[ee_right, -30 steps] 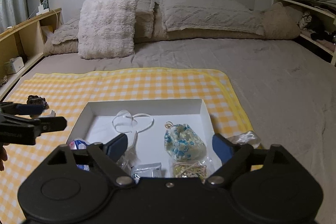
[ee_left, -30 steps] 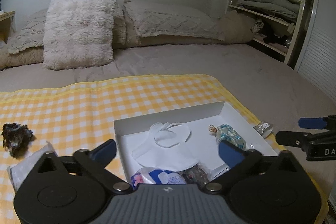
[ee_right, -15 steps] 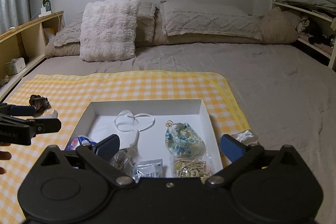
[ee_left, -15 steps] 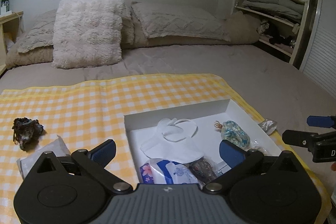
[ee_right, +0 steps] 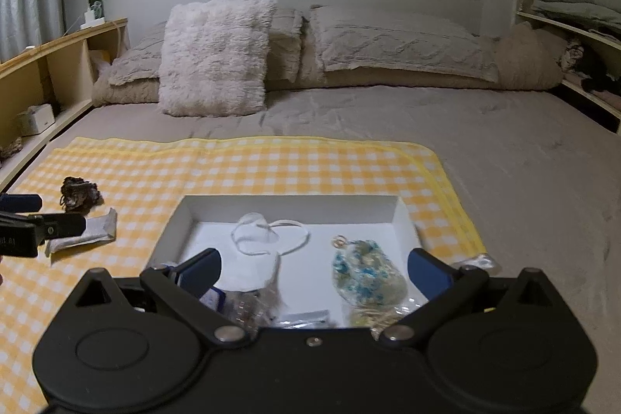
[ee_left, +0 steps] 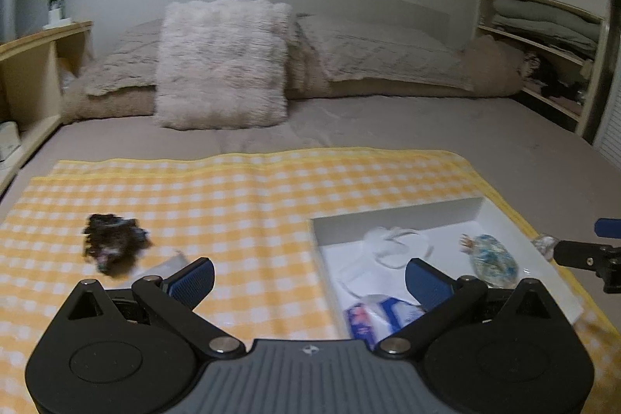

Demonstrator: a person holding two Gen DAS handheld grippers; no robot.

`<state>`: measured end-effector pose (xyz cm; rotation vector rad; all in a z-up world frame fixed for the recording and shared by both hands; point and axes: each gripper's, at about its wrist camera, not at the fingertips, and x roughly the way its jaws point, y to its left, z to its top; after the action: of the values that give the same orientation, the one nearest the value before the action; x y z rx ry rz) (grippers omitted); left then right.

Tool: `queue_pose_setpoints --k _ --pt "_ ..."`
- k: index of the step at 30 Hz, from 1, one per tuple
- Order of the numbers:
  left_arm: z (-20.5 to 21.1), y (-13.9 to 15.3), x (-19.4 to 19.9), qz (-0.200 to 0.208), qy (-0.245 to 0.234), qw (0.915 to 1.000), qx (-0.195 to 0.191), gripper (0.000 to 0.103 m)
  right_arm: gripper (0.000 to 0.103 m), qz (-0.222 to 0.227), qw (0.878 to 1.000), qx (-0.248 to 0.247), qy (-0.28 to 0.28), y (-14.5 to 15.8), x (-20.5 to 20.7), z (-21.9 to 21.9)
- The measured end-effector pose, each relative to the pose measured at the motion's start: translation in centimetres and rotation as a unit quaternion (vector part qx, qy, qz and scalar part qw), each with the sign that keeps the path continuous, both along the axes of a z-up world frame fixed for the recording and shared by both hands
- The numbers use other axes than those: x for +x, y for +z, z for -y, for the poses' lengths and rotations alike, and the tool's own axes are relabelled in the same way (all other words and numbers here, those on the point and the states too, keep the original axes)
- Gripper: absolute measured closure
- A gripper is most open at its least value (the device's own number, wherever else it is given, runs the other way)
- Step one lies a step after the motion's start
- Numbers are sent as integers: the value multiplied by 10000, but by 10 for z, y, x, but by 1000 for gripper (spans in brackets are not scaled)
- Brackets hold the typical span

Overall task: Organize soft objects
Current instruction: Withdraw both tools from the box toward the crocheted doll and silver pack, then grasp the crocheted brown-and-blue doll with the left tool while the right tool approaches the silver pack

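Both grippers, left gripper (ee_left: 308,276) and right gripper (ee_right: 314,268), have fingers apart and empty; the left one should descend straight over the dark scrunchie (ee_left: 112,243) near the checkered blanket's (ee_left: 240,189) left edge.

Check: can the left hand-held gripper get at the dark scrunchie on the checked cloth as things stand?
Probably yes. The left hand-held gripper is open and holds nothing, and the dark scrunchie lies outside the white box on the checked cloth, ahead and to its left. Only a pale packet lies beside it; nothing covers it.
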<state>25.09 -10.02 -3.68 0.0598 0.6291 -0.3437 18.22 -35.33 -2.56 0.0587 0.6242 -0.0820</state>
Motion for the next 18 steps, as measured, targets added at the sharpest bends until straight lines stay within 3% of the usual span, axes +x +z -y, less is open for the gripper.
queue_pose_setpoints --k 18 --pt "-92 3 10 72 1026 9946 134 0 0 78 9966 -20 826 7 43 -88"
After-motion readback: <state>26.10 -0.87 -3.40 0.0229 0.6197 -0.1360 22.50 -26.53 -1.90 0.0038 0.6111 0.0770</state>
